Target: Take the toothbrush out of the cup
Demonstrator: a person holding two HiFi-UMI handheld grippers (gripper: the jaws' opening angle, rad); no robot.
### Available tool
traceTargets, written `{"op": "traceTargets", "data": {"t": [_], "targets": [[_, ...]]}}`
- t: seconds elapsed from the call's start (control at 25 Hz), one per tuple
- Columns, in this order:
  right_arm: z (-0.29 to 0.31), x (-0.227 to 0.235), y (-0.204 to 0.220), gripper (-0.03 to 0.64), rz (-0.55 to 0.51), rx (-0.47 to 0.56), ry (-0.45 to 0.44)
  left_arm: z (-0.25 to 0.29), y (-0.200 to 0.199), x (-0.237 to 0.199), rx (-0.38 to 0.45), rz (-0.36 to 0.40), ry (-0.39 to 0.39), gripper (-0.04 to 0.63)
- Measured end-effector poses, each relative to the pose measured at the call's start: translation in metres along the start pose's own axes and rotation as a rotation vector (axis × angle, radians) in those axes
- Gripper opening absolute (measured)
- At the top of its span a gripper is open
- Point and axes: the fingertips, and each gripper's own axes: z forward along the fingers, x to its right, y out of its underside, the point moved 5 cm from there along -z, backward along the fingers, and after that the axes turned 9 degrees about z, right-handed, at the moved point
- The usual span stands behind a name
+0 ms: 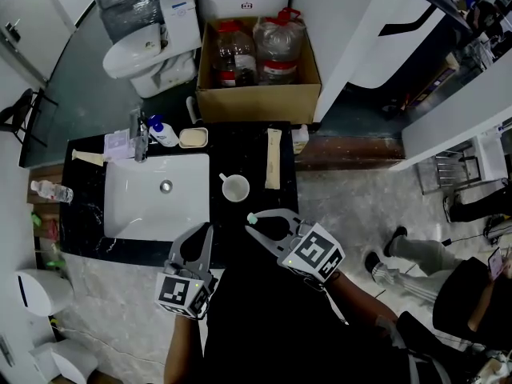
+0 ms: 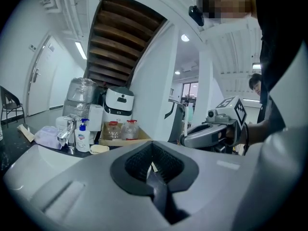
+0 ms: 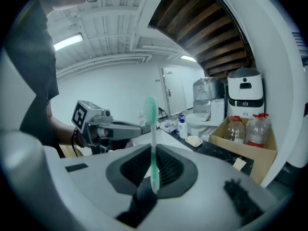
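toothbrush: likely light, stiff, slippery; right hand-held gripper clamps its lower handle, clear of cup. left hand-held gripper clenched, empty.

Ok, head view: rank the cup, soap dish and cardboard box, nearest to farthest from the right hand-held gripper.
1. Cup, on the counter ahead.
2. Soap dish, at the sink's far corner.
3. Cardboard box, floor beyond the counter.
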Motion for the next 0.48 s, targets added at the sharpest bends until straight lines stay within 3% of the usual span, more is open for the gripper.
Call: {"op": "traceTargets", "data": {"t": [0.2, 0.48], "targets": [[-0.005, -0.006, 0.007, 0.040, -0.006, -0.015, -0.015, 0.000, -0.002, 0.000, 0.030, -0.076, 0.002, 0.009], [-0.009, -0.011, 0.011, 0.040, -0.006, -0.020, -0.038, -0.003, -0.002, 0.001, 0.025, -0.070, -0.006, 0.009]]}}
